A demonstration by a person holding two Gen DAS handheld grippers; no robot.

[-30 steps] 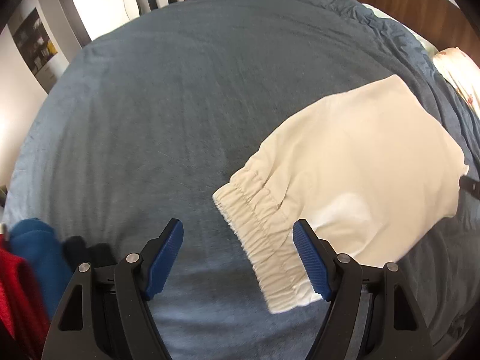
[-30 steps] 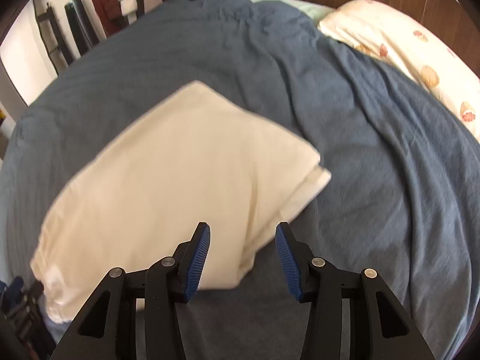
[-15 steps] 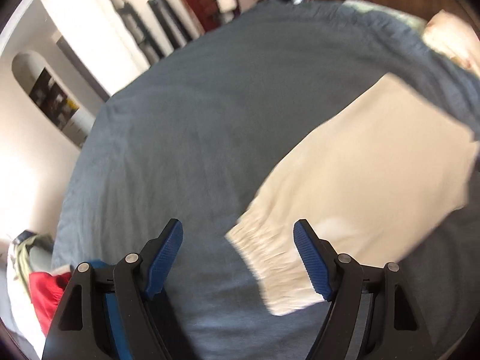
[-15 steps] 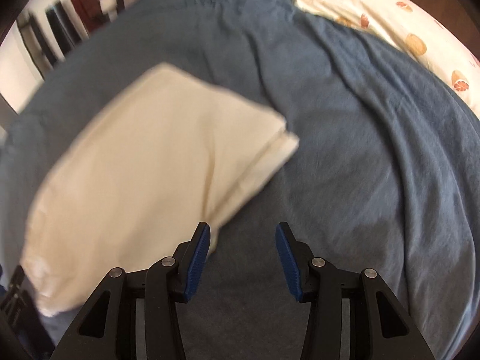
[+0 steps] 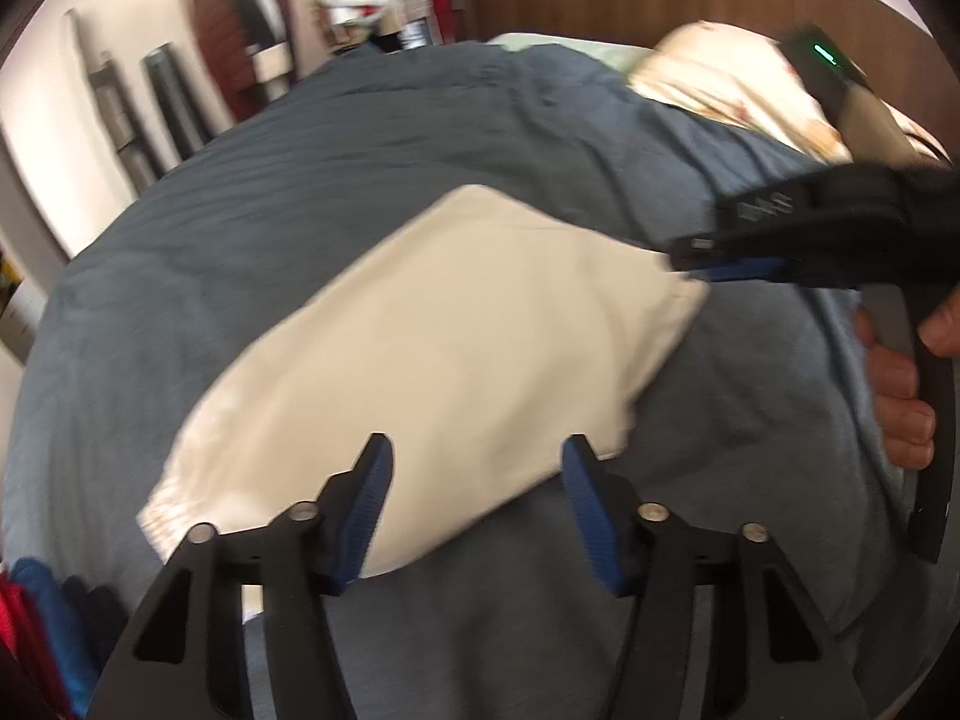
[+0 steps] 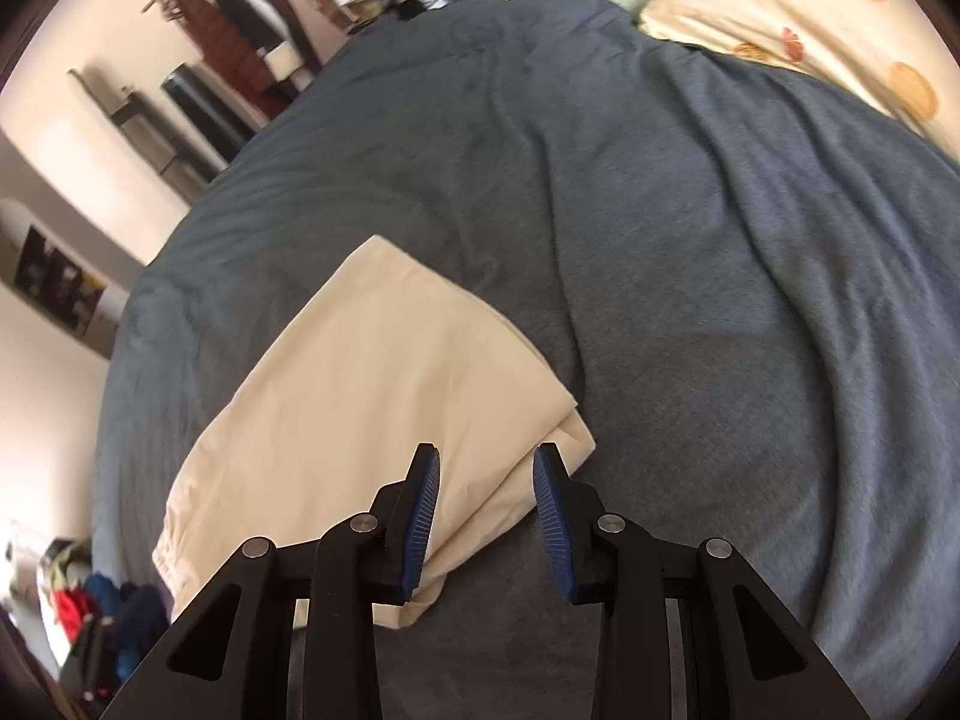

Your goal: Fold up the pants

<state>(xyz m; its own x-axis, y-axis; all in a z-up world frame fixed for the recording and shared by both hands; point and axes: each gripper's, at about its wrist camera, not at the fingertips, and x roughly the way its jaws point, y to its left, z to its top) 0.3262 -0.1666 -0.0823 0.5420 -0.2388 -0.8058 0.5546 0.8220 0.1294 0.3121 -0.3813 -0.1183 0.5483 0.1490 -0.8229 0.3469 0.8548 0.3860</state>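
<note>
Both hand-held grippers, left [image 5: 474,504] and right [image 6: 485,516], gape empty, seemingly swung nearer the folded pants [image 6: 384,414].

We see a bed covered by a wrinkled blue blanket [image 6: 690,240]. Folded cream pants [image 6: 372,420] lie flat on it, near the front edge. A patterned pillow [image 6: 798,18] rests at the head, partly tucked under the blanket.

Left wrist view motion-blurred; pants [image 5: 432,354] waistband detail smeared; right tool [image 5: 708,261] tips indistinct.
</note>
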